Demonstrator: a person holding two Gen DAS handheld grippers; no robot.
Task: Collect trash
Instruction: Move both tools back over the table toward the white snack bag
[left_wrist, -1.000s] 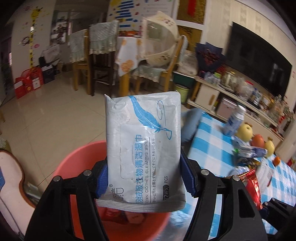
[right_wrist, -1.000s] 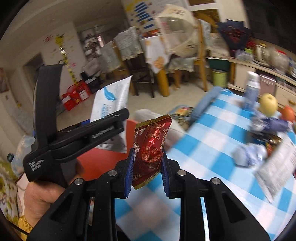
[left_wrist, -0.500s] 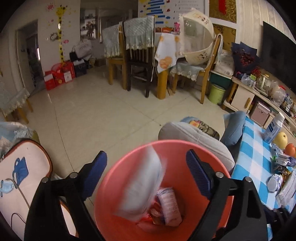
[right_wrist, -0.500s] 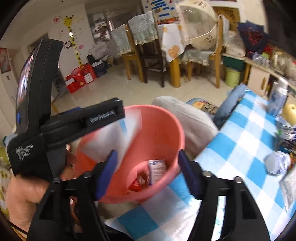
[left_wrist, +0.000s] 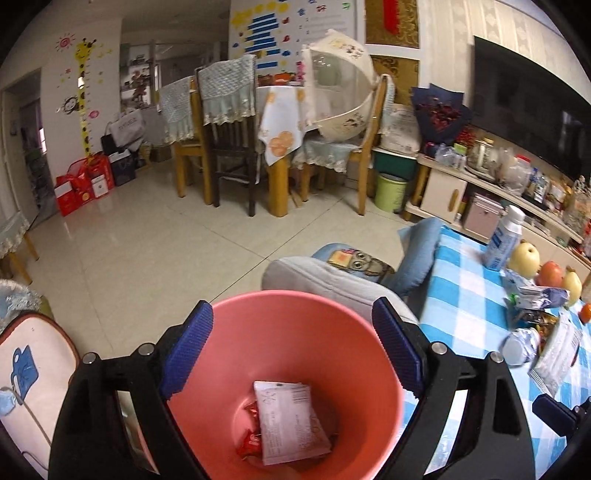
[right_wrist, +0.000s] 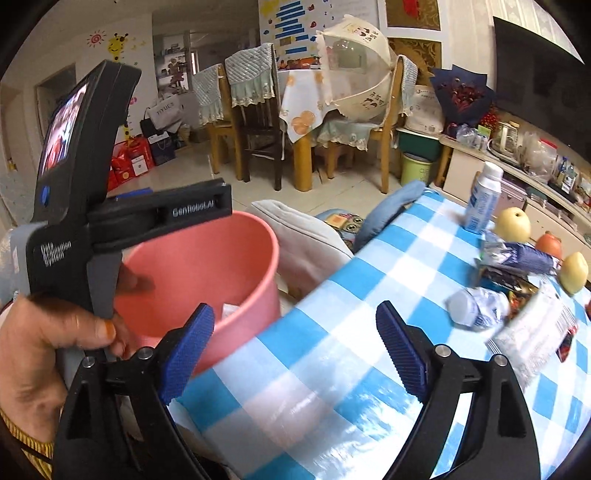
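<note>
Only my left gripper (left_wrist: 291, 347), jaws apart, sees the wipes pack (left_wrist: 291, 421) in the pink bin (left_wrist: 354, 332); right gripper (right_wrist: 295, 347) just opened, empty.

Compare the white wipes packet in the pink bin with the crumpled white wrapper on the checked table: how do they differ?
The wipes packet lies flat at the bottom of the pink bin, already collected; the crumpled wrapper is balled up and sits on the checked table, not yet collected. The packet shows printed text; the wrapper looks plain. Both are pale, lightweight packaging.
</note>
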